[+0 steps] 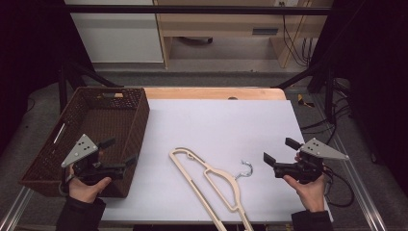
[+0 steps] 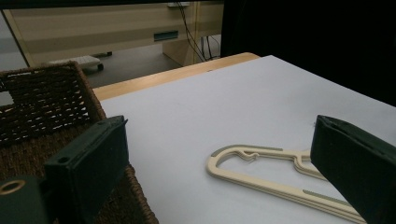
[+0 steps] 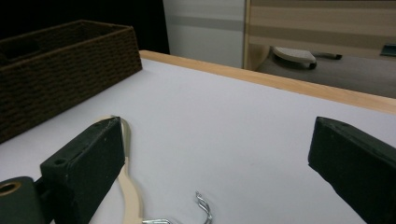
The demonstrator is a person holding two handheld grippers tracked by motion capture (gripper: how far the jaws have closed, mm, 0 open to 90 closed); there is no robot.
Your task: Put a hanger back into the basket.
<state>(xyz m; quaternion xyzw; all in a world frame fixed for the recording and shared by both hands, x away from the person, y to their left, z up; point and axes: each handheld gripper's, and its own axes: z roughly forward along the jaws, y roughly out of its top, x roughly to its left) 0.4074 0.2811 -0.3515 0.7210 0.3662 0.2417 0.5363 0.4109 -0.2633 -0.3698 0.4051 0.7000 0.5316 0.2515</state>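
Jaws of both grippers were held wide apart, nothing between them. Beneath the left gripper (image 1: 118, 156) the brown woven basket (image 1: 43, 155) was seen on the white counter (image 1: 221, 125). Between the two grippers the cream hanger (image 1: 206, 179) lay flat, its metal hook (image 1: 247, 168) turned toward the right gripper (image 1: 279, 150), apart from both.
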